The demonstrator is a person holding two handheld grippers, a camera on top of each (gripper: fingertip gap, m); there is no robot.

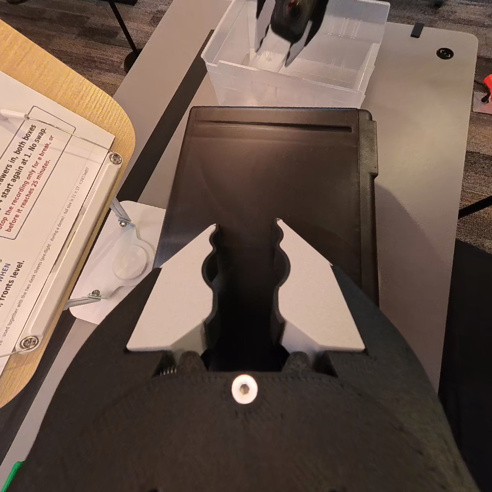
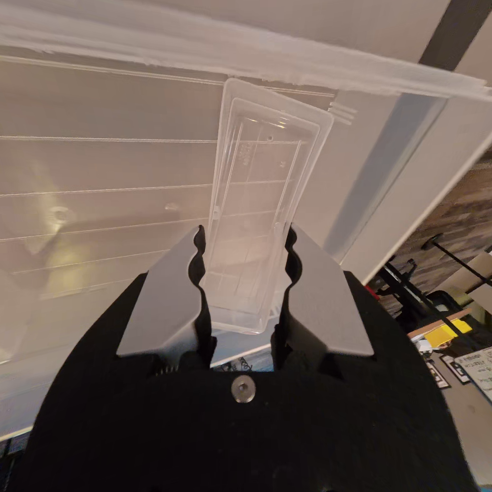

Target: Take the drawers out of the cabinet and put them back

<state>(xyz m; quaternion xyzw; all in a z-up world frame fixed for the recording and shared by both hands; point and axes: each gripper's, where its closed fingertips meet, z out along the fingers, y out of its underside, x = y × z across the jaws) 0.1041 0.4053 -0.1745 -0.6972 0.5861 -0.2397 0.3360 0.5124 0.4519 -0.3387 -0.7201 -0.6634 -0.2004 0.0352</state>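
Observation:
The black cabinet (image 1: 266, 165) lies on the grey table (image 1: 415, 138), and I see its broad top face. My left gripper (image 1: 246, 226) is open and empty just above that face. Beyond the cabinet stand large clear drawers (image 1: 292, 87), stacked. My right gripper (image 1: 274, 56) reaches down into the top one. In the right wrist view my right gripper (image 2: 245, 229) is shut on a small clear drawer (image 2: 266, 165), its fingers against both long sides. The wall and floor of the large clear drawer (image 2: 106, 159) lie behind it.
A wooden board with a printed sheet in a clear stand (image 1: 53, 186) sits to the left of the cabinet. A dark gap (image 1: 170, 111) runs between two tabletops. An orange object (image 1: 488, 85) is at the right edge. Yellow and cardboard clutter (image 2: 442, 332) lies below at the right.

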